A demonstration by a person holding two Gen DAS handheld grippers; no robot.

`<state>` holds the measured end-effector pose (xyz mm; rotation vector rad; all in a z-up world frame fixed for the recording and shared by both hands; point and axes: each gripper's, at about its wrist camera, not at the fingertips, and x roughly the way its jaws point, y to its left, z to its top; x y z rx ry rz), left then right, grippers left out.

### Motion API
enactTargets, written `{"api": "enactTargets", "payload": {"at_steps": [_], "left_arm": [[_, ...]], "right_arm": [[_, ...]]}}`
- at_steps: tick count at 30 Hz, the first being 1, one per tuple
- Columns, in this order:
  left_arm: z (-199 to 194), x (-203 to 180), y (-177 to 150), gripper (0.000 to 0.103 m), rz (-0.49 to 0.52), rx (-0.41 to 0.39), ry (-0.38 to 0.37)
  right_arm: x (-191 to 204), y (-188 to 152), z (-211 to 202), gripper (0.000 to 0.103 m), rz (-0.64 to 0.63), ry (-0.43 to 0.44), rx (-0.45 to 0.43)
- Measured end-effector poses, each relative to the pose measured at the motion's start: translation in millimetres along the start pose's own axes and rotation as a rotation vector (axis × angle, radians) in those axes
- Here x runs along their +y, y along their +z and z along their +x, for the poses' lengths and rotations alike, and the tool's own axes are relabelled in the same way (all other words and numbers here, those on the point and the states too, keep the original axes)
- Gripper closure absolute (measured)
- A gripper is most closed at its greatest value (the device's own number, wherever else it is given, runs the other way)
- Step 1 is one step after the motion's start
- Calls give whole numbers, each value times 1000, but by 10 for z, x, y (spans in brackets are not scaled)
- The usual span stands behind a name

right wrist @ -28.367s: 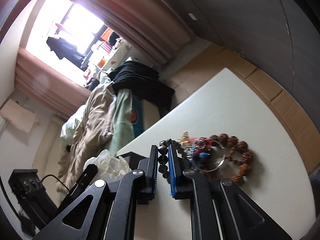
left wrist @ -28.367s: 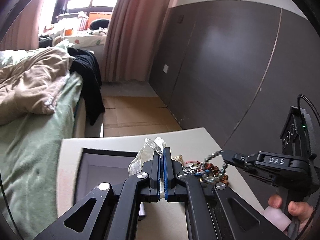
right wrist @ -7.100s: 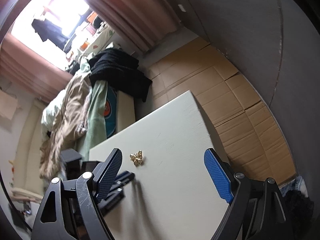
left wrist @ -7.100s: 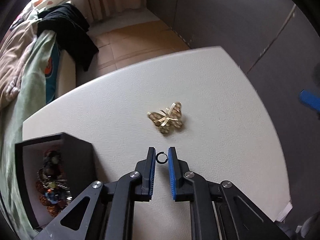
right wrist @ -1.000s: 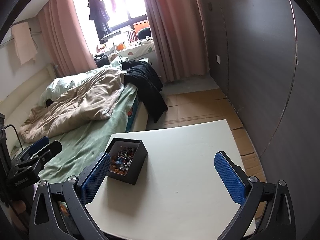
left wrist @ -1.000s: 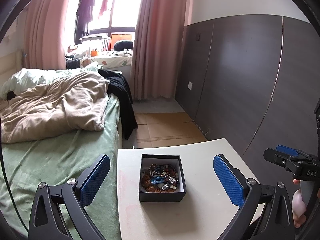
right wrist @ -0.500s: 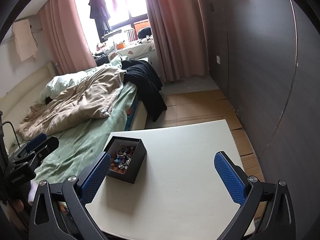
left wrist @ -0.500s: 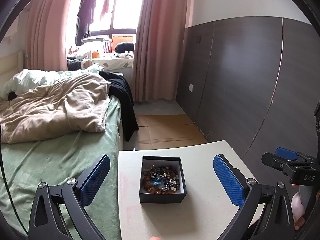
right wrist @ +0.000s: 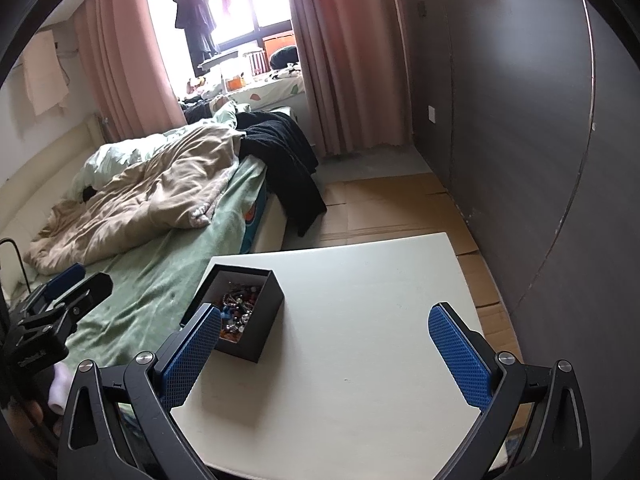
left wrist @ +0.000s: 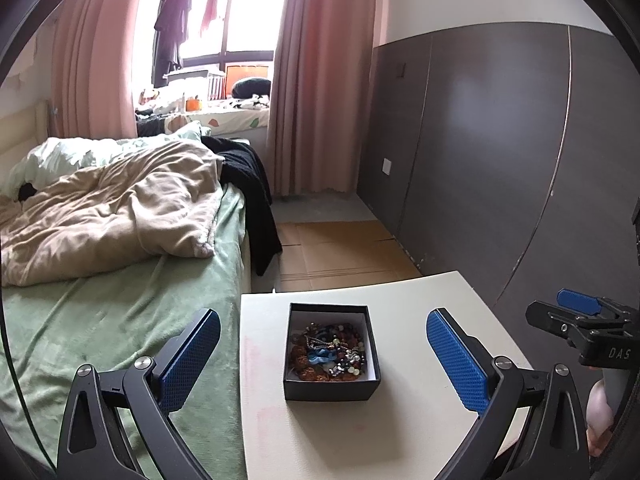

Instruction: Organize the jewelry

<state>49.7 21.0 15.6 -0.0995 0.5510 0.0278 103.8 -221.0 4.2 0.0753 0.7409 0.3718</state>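
A black open box (left wrist: 330, 390) with a white lining stands on the cream table (left wrist: 404, 432), near its left side. It holds a heap of jewelry (left wrist: 330, 350): beads, chains and a blue piece. The box also shows in the right wrist view (right wrist: 264, 312), with the jewelry (right wrist: 236, 308) inside. My left gripper (left wrist: 324, 356) is wide open and empty, held back above the near table edge, with the box between its blue pads. My right gripper (right wrist: 325, 356) is wide open and empty above the table's right part. It shows at the right edge of the left wrist view (left wrist: 576, 312).
A bed (left wrist: 120, 312) with a green sheet and a beige quilt (left wrist: 112, 216) stands against the table's left side. A dark panelled wall (left wrist: 500, 152) runs on the right. Cardboard (left wrist: 340, 252) covers the floor beyond the table. The left gripper shows at the left in the right wrist view (right wrist: 60, 292).
Both grippers stay wide open and have drawn slightly back and up. The box and the jewelry have not moved.
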Motion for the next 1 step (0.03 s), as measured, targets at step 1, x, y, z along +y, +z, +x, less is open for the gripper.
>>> {"api": "enactTargets", "payload": {"at_steps": [1], "left_arm": [[1, 2, -4, 0, 0, 0, -2]], "right_arm": [[-11, 1, 0, 0, 2, -1, 1]]}}
